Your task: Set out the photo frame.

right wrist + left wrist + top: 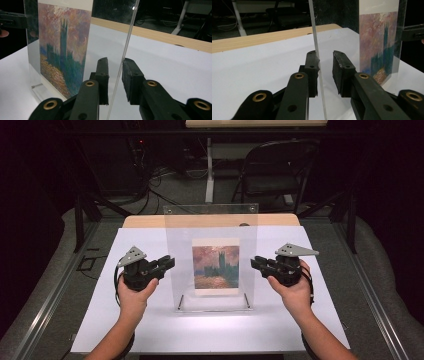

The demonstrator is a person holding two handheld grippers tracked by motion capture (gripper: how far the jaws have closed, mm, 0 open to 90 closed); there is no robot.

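The clear acrylic picture frame (pixel 210 257) stands upright on the white table cover (pixel 100 320), holding a painted print (pixel 215 266) of a dark tower under a red-violet sky. Each of its side edges runs up between a pair of jaws.

In the left gripper view the frame's edge (pixel 316 50) lies against the inner face of the left-hand pad (pixel 312 67), while a clear gap remains to the right-hand pad (pixel 340 68); the left gripper (pixel 166 264) is nearly closed around the sheet but not yet pinching it. In the right gripper view the edge (pixel 126 53) passes between the two pads (pixel 103 72), just beside the right-hand one, with a sliver of space on each side; the right gripper (pixel 256 263) likewise brackets the sheet without a firm squeeze that I can confirm.

To do this well, I would centre each edge between the pads before closing, so neither side pushes the sheet and tips the frame on its narrow base. Both pairs should bite at matching height and deep enough to hold flat acrylic, which is likely slippery. Close both sides together, then lift level.
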